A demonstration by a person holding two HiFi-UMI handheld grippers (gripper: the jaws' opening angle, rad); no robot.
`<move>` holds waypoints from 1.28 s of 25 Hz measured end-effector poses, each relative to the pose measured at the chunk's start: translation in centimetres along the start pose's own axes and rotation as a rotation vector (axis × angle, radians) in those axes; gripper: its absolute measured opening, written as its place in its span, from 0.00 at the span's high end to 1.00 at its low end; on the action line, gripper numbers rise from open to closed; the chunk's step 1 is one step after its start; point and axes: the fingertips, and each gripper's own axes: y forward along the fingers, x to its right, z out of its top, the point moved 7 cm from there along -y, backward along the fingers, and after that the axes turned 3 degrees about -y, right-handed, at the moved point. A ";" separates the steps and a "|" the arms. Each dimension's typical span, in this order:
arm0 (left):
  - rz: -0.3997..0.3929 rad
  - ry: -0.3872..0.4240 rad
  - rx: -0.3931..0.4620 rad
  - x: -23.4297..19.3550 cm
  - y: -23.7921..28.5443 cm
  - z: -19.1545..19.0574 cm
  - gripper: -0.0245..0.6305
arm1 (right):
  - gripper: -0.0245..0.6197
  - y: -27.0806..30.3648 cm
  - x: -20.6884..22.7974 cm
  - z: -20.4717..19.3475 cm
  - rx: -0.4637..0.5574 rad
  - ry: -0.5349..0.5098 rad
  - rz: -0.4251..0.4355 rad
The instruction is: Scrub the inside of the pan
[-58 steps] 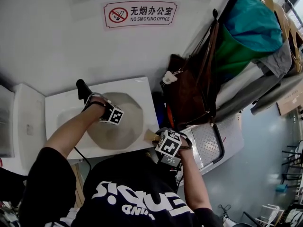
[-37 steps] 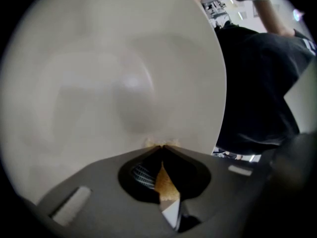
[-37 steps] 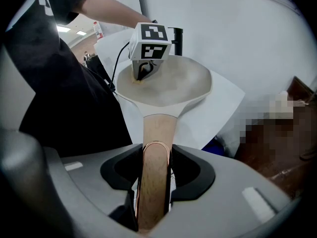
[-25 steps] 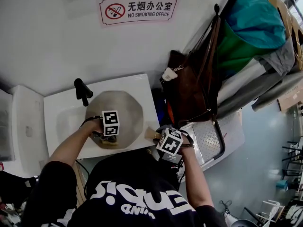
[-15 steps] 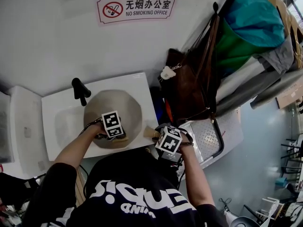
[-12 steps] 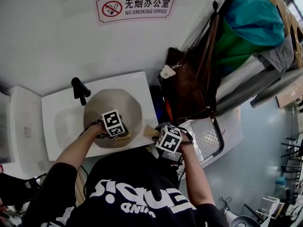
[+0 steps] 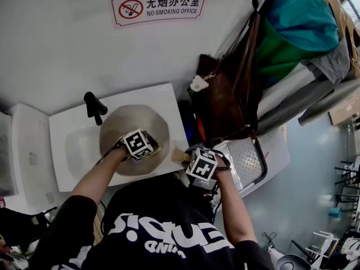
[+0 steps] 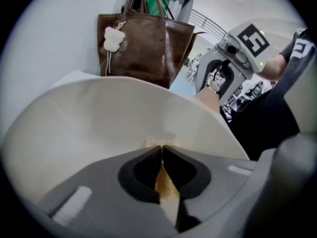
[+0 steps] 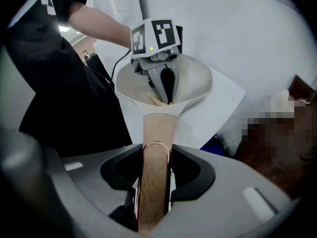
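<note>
Head view, looking steeply down: my left gripper has swept across the beige pan, from the upper left part of the bowl beside the black faucet down to the lower right part, close to where the handle joins. I judge this to be one scrubbing stroke among several, with the job still under way. My right gripper has not shifted; it steadies the pan just right of centre in the frame.

Left gripper view: my jaws are clenched on a thin yellow-brown scrubbing pad, whose edge presses against the pale inner wall of the pan at the middle of the frame.

Right gripper view: my jaws are clamped on the pan's wooden handle, which runs up the centre of the frame to the bowl.

The pan rests in a white sink at the left of the head view. Inside the pan I see only the pad and my left jaw tips: no food, and no standing water that I can make out. A brown handbag hangs to the right of the sink, a pale charm on its strap; its contents are hidden.
</note>
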 end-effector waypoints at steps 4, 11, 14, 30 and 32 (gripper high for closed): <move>0.077 -0.006 0.069 -1.4 0.0 0.8 0.94 | 0.70 -0.1 0.0 0.0 0.000 0.002 -0.001; 0.205 0.006 0.099 -3.6 -0.5 1.3 0.94 | 0.70 -0.1 0.0 -0.1 -0.001 0.003 -0.001; 0.234 0.011 0.113 -3.9 -1.0 1.7 0.94 | 0.70 -0.1 -0.1 -0.1 0.001 0.006 0.000; 0.514 0.120 -0.005 -7.1 -2.4 -0.2 0.94 | 0.70 -0.2 -0.2 -0.1 0.005 0.007 -0.009; 0.550 0.115 -0.027 -7.6 -2.6 -0.9 0.94 | 0.70 -0.2 -0.2 -0.1 0.006 0.008 -0.008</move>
